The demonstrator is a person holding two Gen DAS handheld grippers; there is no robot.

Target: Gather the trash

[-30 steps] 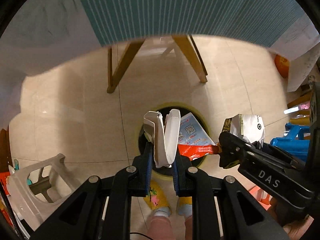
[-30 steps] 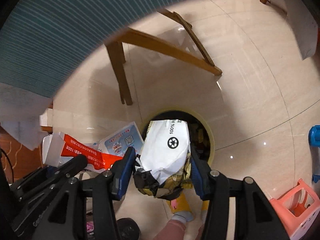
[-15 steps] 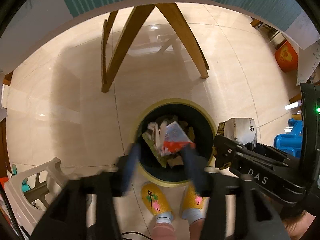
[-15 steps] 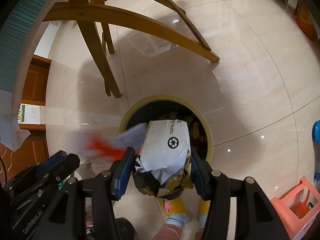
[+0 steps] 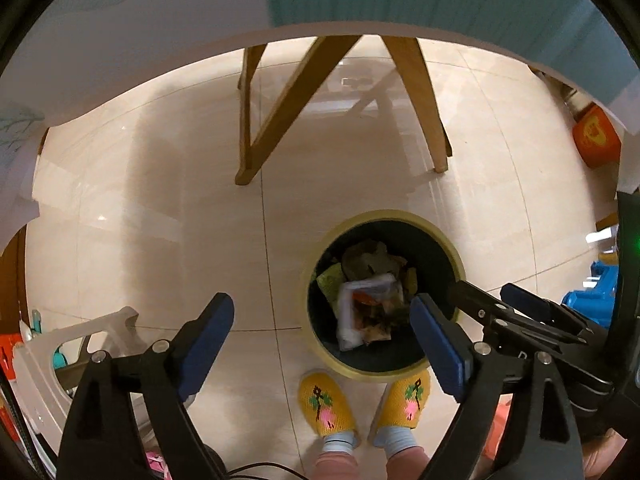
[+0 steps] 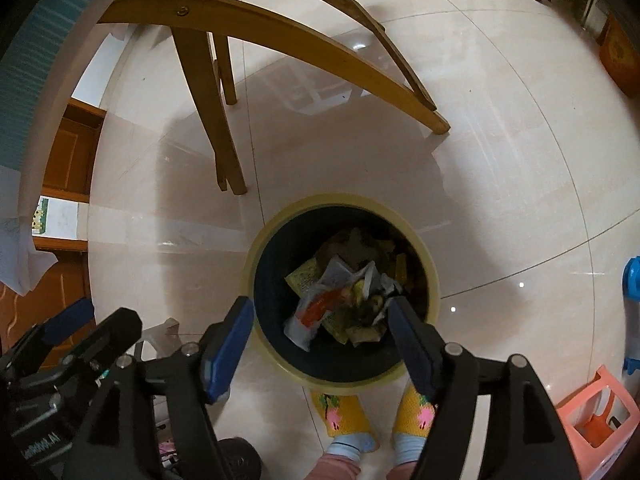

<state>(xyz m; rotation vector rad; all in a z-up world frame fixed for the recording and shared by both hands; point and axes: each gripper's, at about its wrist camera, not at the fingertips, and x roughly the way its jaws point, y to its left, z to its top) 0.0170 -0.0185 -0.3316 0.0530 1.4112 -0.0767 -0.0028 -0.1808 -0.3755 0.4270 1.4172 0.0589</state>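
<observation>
With both held over the bin [image 6: 434,280], I see the left gripper [image 5: 322,326] spread wide with nothing between its pads, and the right gripper [image 6: 320,330] just as wide and bare. Trash [image 6: 340,304] sits in the bin: a white-and-red wrapper [image 5: 362,312] on top of crumpled packets. Yellow slippers [image 5: 326,404] stand just beside the rim, table legs [image 6: 208,92] beyond.

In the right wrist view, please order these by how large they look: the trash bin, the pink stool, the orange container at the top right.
1. trash bin, clearly largest.
2. pink stool and orange container: unsure, since both are cut off at the frame edge and the fisheye distorts them.
</observation>
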